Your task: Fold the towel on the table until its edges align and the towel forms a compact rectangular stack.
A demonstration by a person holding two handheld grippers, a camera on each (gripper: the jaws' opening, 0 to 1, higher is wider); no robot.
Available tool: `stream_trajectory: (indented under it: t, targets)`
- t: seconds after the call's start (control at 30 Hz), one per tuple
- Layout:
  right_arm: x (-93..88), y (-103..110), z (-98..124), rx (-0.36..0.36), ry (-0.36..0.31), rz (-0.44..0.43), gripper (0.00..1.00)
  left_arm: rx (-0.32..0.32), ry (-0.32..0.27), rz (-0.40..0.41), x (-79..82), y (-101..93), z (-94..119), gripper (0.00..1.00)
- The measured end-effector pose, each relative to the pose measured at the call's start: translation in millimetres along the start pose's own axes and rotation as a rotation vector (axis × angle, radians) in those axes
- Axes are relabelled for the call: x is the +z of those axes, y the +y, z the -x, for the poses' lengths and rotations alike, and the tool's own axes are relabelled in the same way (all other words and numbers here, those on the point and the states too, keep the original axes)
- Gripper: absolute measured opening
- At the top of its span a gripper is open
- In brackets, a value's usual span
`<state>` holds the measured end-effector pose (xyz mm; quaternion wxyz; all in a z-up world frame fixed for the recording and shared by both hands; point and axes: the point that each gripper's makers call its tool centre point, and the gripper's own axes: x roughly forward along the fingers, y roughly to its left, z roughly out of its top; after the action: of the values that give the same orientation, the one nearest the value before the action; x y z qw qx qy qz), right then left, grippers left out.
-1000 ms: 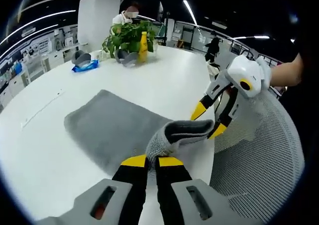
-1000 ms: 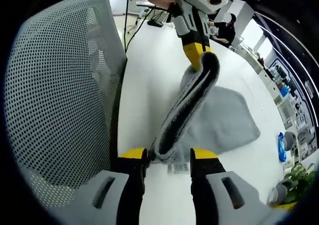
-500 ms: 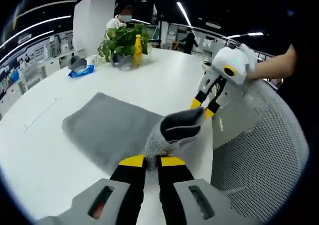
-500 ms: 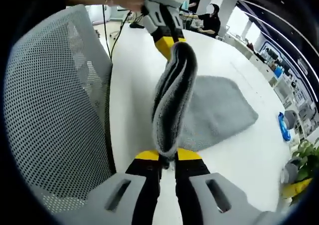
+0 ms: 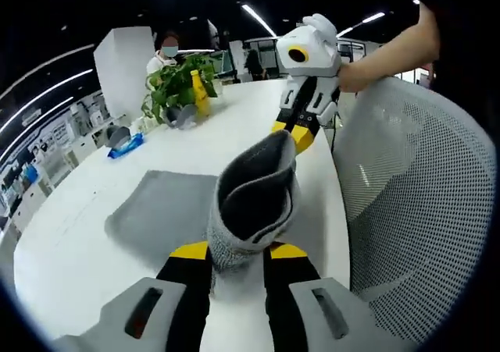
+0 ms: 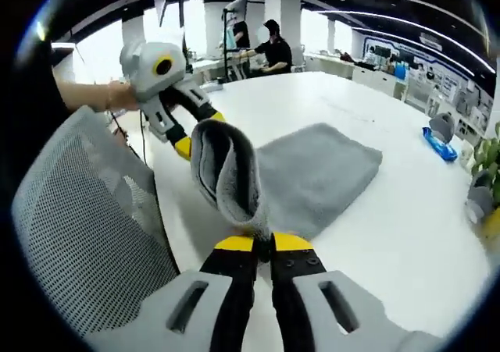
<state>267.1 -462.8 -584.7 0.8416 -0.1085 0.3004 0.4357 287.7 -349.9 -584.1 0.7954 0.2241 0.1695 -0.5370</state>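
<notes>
A grey towel (image 5: pixel 160 215) lies on the white round table (image 5: pixel 78 250), with its near edge lifted into a sagging loop (image 5: pixel 254 184). My left gripper (image 5: pixel 238 250) is shut on one end of that edge. The right gripper (image 5: pixel 291 132), held by a person's hand (image 5: pixel 379 54), pinches the other end. In the right gripper view, my right gripper (image 6: pixel 263 243) is shut on the towel's raised edge (image 6: pixel 226 172). The left gripper (image 6: pixel 186 140) grips its far end, and the flat part of the towel (image 6: pixel 316 172) spreads behind.
A grey mesh chair back (image 5: pixel 422 204) stands against the table's near edge, also seen as mesh chair back (image 6: pixel 86 235). At the far side are a potted plant (image 5: pixel 176 87), a yellow bottle (image 5: pixel 201 96) and a blue packet (image 5: pixel 127 144). People sit at desks (image 6: pixel 273 48) beyond.
The right gripper, open around the towel edge a second ago, has shut on it. Both grippers have raised the edge higher off the table, and both views have tilted.
</notes>
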Motion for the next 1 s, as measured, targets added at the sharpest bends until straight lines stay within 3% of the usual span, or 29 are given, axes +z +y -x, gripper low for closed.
stream_trajectory:
  t: [0.07,0.17,0.3,0.43,0.77,0.87,1.0]
  targets:
    - [0.6,-2.5,0.3,-0.002,-0.006,-0.009,0.03,0.026,-0.024,0.044,0.6,3.8,3.0,0.23]
    - [3.0,-3.4,-1.0,-0.007,-0.016,-0.005,0.02,-0.012,-0.047,0.168,-0.2,-1.3,6.7,0.14]
    - [13.8,-3.7,0.5,0.018,-0.08,-0.077,0.02,-0.006,-0.041,0.183,-5.1,0.8,9.8,0.09]
    - [19.5,-3.9,7.9,0.041,-0.124,-0.128,0.02,-0.05,-0.105,0.29,6.9,-3.8,17.0,0.08]
    - [45.4,8.1,33.8,0.13,-0.268,-0.212,0.01,-0.146,-0.177,0.334,39.8,-9.6,43.0,0.06]
    - [50.7,12.7,40.0,0.143,-0.287,-0.206,0.01,-0.181,-0.22,0.357,52.1,-12.6,52.2,0.06]
    - [55.8,22.3,46.3,0.176,-0.303,-0.199,0.01,-0.211,-0.224,0.36,54.7,-19.2,61.5,0.06]
